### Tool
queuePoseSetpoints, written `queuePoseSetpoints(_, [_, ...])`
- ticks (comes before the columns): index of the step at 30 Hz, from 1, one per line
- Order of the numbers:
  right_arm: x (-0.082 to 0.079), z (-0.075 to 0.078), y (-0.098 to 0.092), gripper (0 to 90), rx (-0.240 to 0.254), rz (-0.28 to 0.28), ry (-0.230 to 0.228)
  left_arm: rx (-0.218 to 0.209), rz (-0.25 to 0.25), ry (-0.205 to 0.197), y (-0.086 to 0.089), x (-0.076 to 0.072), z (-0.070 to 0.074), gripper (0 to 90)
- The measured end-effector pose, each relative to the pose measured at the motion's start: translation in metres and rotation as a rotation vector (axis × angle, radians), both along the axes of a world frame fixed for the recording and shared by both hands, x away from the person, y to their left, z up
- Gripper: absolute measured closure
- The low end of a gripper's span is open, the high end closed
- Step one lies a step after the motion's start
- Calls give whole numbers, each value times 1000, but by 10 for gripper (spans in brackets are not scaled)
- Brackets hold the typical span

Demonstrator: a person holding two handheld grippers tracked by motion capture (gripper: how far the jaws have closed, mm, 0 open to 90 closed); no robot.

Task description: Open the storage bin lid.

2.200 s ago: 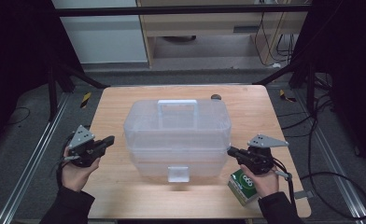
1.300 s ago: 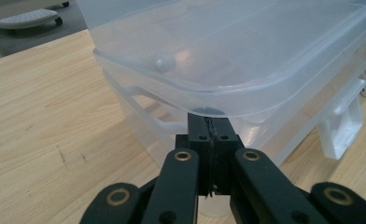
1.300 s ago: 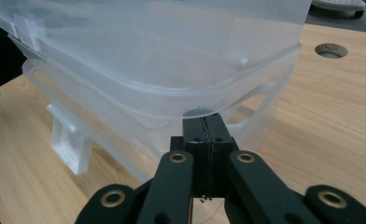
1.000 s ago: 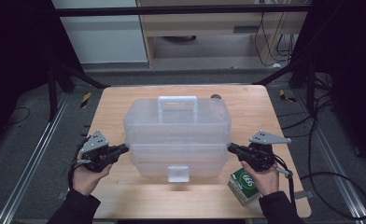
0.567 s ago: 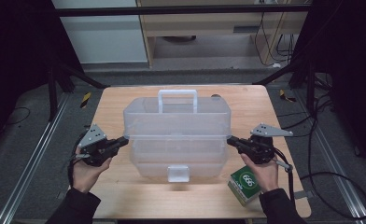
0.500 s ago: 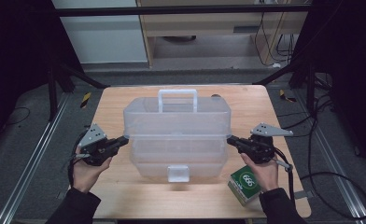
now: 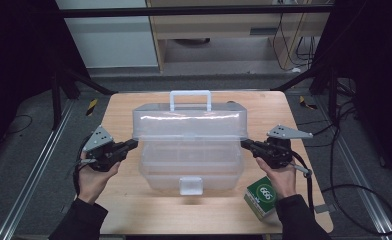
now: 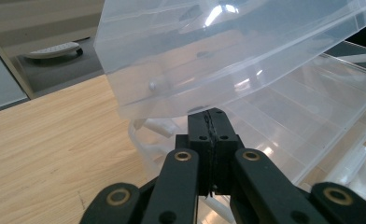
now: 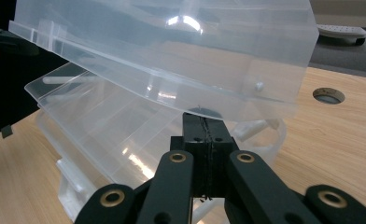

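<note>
A clear plastic storage box point(image 7: 189, 167) stands in the middle of the wooden table point(image 7: 134, 210). Its lid point(image 7: 189, 125) is raised at the front and tilts back, with the white handle point(image 7: 190, 95) at the top. My left gripper point(image 7: 133, 143) is shut with nothing between its jaws; its tip sits under the lid's left end. My right gripper point(image 7: 244, 143) is shut the same way under the lid's right end. In the left gripper view the left gripper point(image 8: 208, 114) touches the lid point(image 8: 218, 51) from below. The right gripper point(image 9: 202, 119) likewise sits under the lid point(image 9: 172, 51).
A small green and white carton point(image 7: 263, 196) lies at the front right of the table, beside the person's right wrist. A round cable hole point(image 9: 328, 95) is in the tabletop behind the box. Dark floor, rails and cables surround the table.
Both grippers have moved in against the box's ends. The lid has swung up from flat to a steep tilt, and its handle now stands higher.
</note>
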State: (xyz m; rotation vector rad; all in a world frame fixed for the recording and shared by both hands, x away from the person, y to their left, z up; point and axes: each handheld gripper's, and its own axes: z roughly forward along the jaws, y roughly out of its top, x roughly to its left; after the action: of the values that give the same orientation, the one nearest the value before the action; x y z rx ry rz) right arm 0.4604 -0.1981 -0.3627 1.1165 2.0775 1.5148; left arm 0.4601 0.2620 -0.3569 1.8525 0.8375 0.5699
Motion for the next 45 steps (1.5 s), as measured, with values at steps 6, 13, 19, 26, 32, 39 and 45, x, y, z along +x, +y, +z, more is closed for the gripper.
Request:
queuePoseSetpoints(6, [-1,-1,0,900,-2,5,2,5,-4,4,-1,1,-3,894])
queuePoseSetpoints(13, [-3,-2,0,900,-29,6,4,42,58,7,6,-1,-8,821])
queuePoseSetpoints(19, [-4,-2,0,900,-33,9,6,64,87,-25,4,2,-12,652])
queuePoseSetpoints(26, [-4,-2,0,900,-32,9,8,74,79,-63,-7,8,-13,568])
queuePoseSetpoints(32, [-4,-2,0,900,-32,9,9,68,74,-84,-10,15,-11,567])
queuePoseSetpoints(39, [-4,-2,1,900,-30,14,11,83,76,-96,-13,15,-10,598])
queuePoseSetpoints(45, [-5,-3,1,866,-63,3,4,88,89,-96,-12,12,-8,633])
